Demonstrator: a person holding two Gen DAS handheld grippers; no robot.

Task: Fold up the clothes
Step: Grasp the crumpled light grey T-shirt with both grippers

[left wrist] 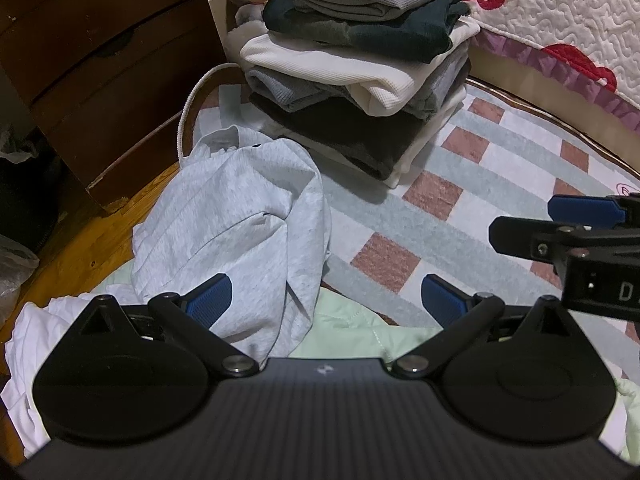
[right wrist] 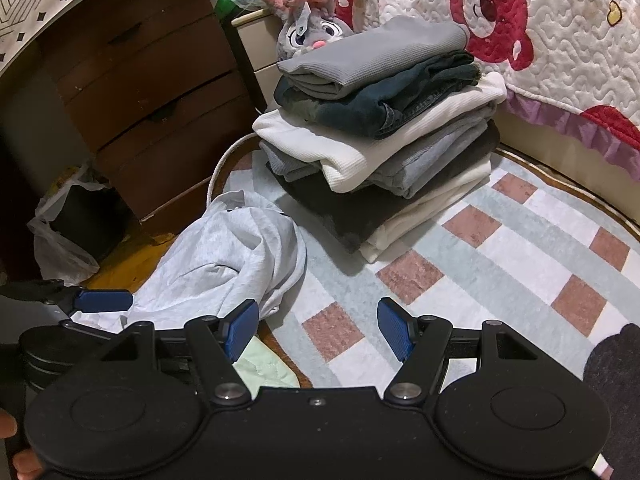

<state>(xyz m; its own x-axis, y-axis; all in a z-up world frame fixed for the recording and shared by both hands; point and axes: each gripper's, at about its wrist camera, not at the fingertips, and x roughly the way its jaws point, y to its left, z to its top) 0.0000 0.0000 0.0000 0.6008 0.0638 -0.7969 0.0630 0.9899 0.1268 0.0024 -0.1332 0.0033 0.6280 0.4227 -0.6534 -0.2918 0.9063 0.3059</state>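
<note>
Crumpled grey garment [left wrist: 240,216] lies just ahead of wide-spread left gripper [left wrist: 326,300] — untouched.

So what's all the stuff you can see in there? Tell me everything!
stack of folded clothes: one, grey, dark and white layers, on the rug by the bed
crumpled light grey garment: one, left of the stack
pale green quilted garment: one, under the left gripper
white cloth: one, near left
checked rug: one, teal, white and pink
plush rabbit toy: one, grey, behind the stack
brown wooden drawers: one, left
white quilt with red bears: one, on the bed
left gripper: black with blue pads, open
right gripper: same, open
</note>
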